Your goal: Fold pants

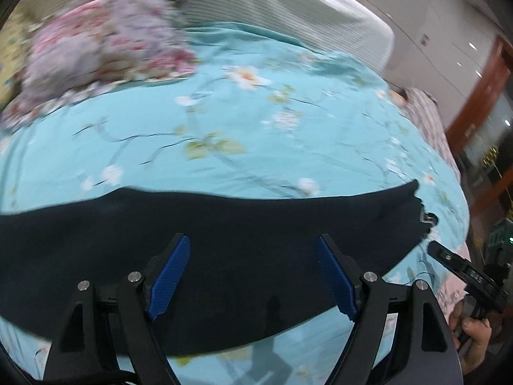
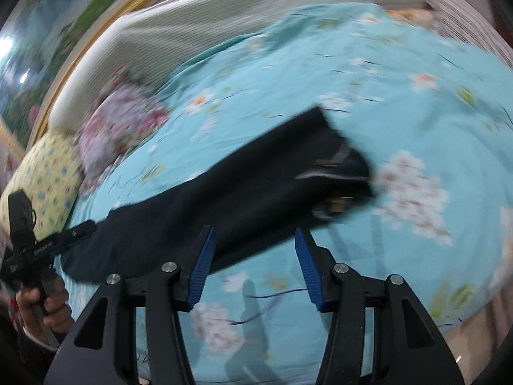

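Dark navy pants (image 1: pixel 224 250) lie stretched out in a long band across a light blue floral bedsheet (image 1: pixel 240 134). My left gripper (image 1: pixel 253 276) hovers over the middle of the band, its blue pads wide apart and gripping nothing. In the right wrist view the pants (image 2: pixel 224 205) run diagonally, with the waistband end (image 2: pixel 340 166) at the upper right. My right gripper (image 2: pixel 255 264) is open above the near edge of the pants, with nothing pinched. Each view catches the other gripper at its edge: the right gripper (image 1: pixel 439 252) and the left gripper (image 2: pixel 85 227), each held by a hand (image 2: pixel 45 304).
A bundled pink and purple floral quilt (image 1: pixel 105 41) sits at the far left of the bed, beside a yellow patterned pillow (image 2: pixel 48 176). A white ribbed headboard (image 1: pixel 288 9) stands behind. Striped pink fabric (image 1: pixel 426 112) hangs at the bed's far right edge.
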The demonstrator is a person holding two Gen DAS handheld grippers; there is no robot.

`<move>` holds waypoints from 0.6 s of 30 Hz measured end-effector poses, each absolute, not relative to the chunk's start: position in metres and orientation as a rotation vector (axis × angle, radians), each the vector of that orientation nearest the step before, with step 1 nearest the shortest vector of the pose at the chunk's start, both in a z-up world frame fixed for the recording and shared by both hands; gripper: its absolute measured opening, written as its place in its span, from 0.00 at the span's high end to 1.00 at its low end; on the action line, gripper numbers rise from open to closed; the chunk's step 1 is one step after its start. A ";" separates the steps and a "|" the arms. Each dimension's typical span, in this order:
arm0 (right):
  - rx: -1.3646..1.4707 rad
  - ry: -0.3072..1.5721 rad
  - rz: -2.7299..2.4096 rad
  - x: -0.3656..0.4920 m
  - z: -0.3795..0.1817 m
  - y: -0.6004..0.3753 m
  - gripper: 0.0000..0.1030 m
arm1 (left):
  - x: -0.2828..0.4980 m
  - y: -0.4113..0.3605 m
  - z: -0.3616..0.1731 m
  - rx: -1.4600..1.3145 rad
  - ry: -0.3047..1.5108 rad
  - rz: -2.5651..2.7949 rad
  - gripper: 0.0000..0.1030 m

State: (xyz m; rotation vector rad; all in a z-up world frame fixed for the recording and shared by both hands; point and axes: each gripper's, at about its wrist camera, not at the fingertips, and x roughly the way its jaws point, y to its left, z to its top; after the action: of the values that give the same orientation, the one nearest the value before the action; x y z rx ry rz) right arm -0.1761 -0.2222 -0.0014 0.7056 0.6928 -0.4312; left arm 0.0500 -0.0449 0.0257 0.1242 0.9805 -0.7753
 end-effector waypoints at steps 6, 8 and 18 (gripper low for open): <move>0.889 0.651 -0.472 -0.186 -0.019 -0.249 0.42 | 0.046 -0.108 0.023 0.228 1.006 -0.881 0.21; 0.942 0.622 -0.463 -0.184 -0.023 -0.256 0.42 | 0.045 -0.126 0.021 0.263 1.017 -0.912 0.21; 1.051 0.509 -0.453 -0.186 -0.032 -0.277 0.53 | 0.026 -0.212 0.011 0.455 1.022 -1.081 0.20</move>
State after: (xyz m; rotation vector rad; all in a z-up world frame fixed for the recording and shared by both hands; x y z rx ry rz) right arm -0.1858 -0.2768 -0.0319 1.0506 0.5090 -0.4530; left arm 0.0263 -0.2118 0.0106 0.4552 1.0219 -1.0813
